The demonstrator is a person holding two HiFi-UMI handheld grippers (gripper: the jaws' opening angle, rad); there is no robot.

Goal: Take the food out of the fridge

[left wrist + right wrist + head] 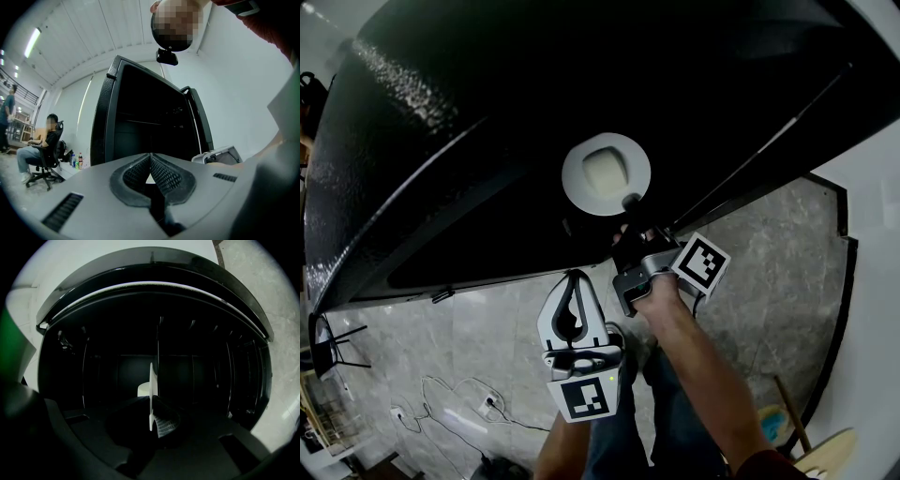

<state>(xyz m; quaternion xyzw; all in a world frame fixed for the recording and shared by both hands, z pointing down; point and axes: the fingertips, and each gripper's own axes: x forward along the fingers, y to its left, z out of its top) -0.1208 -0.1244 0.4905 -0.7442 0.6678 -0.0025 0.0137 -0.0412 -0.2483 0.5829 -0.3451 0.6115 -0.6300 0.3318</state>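
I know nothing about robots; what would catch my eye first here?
A small white plate carrying a pale block of food glows against the huge black fridge, pinched at its rim by the right gripper. Just below it in the head view, the left gripper is shut and empty.

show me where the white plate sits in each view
Head view: centre, plate against the black fridge, rim in the right tool.
Left gripper view: not in it; only the fridge.
Right gripper view: plate edge-on at centre, between the jaws.
Shared landmark: the fridge.
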